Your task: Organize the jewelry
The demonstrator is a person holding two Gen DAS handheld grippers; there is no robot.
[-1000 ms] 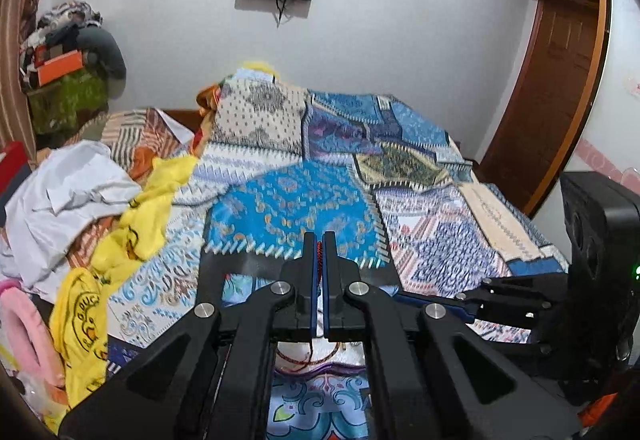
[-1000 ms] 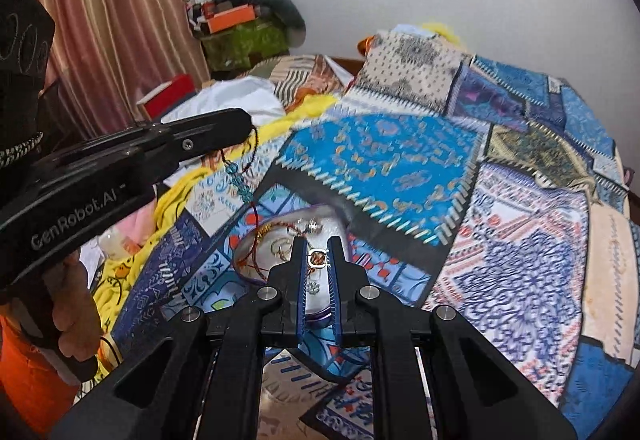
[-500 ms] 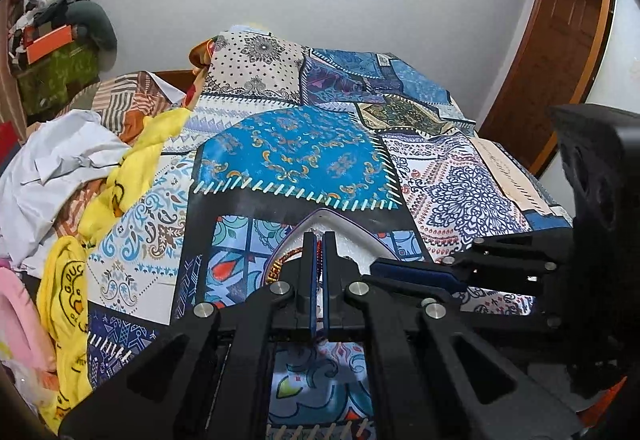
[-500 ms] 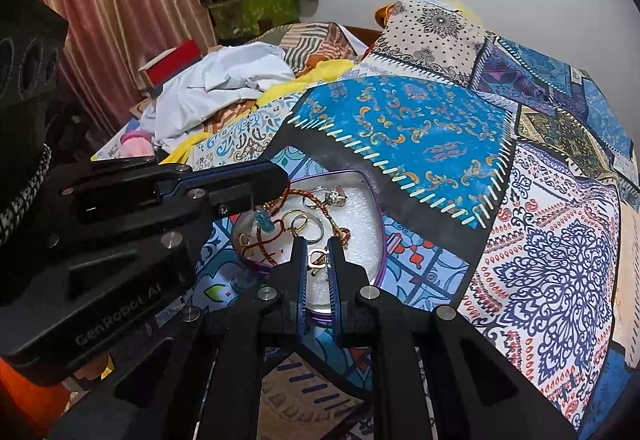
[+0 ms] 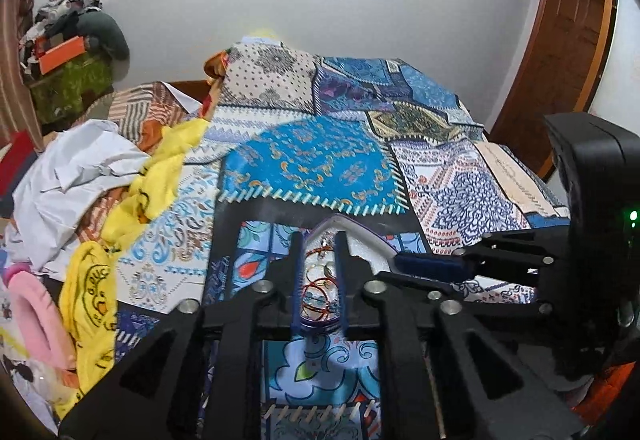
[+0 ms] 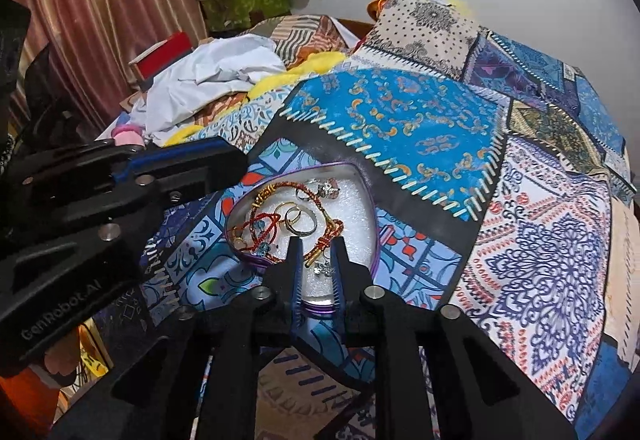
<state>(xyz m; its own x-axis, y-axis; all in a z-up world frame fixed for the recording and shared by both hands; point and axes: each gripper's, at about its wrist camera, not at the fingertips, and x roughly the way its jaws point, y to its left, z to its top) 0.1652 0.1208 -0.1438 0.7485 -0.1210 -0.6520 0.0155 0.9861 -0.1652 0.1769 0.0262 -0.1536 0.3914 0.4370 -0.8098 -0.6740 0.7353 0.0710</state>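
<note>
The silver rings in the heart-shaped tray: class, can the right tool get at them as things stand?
Probably yes: the right tool hovers open just short of the silver rings, though a red-gold cord bracelet lies between.

jewelry (image 6: 296, 220) heaped in heart-shaped tin (image 6: 360, 175)

Both grippers are angling downward side by side, left gripper (image 5: 318, 272) and right gripper (image 6: 316, 272) each just cracking their jaws open, gripping nothing.

Bed (image 6: 540, 260) under a patchwork spread.
A purple-rimmed heart tray (image 6: 370, 207) of jewelry lies on it; white cloth (image 6: 208, 75) and yellow cloth (image 5: 160, 175) are heaped alongside.
</note>
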